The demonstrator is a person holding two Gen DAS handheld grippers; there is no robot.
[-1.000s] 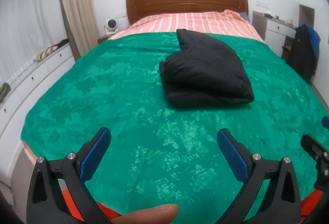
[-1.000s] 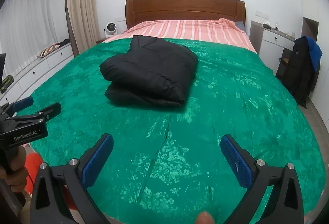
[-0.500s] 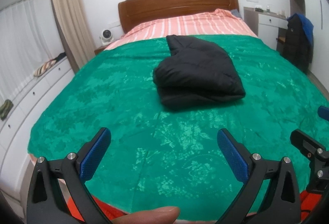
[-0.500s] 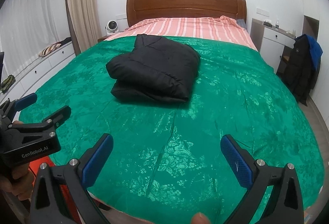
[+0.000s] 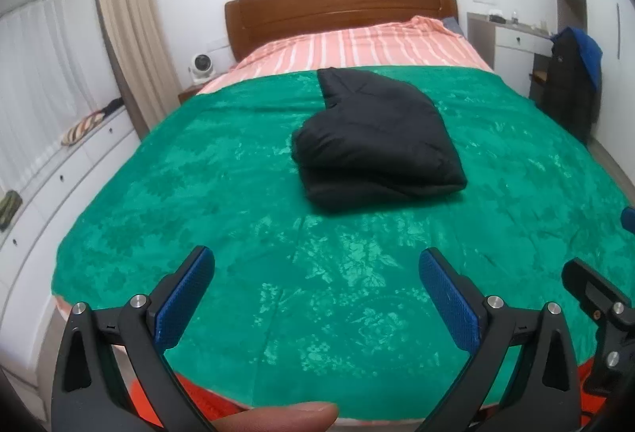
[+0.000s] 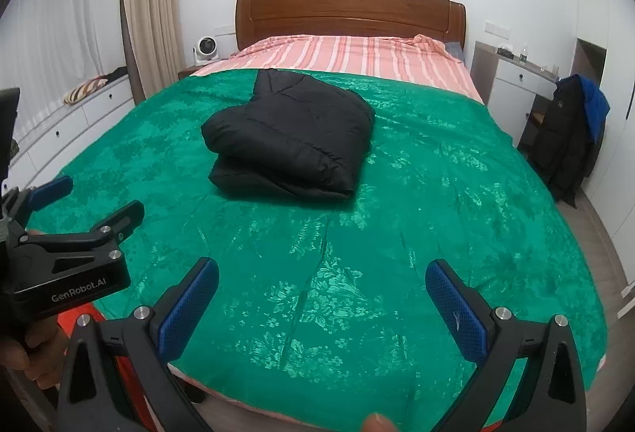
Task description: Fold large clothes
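Observation:
A black padded jacket (image 5: 377,138) (image 6: 293,142) lies folded into a thick bundle in the middle of the green bedspread (image 5: 198,170) (image 6: 456,194). My left gripper (image 5: 317,293) hovers open over the foot of the bed, well short of the jacket, nothing between its blue pads. My right gripper (image 6: 321,301) is likewise open and empty above the foot edge. The left gripper's body (image 6: 67,257) shows at the left of the right wrist view, held by a hand. The right gripper's tip (image 5: 595,293) shows at the right edge of the left wrist view.
A wooden headboard (image 6: 349,11) and striped pink sheet (image 6: 349,55) lie beyond. White drawers (image 5: 59,174) run along the left wall. A desk with a dark coat on a chair (image 6: 571,138) stands at the right. A small fan (image 6: 204,49) sits on the nightstand.
Both grippers have drawn back from the bed and risen a little; the jacket looks smaller and farther, and the foot edge of the bedspread has come into view. The jacket has not moved.

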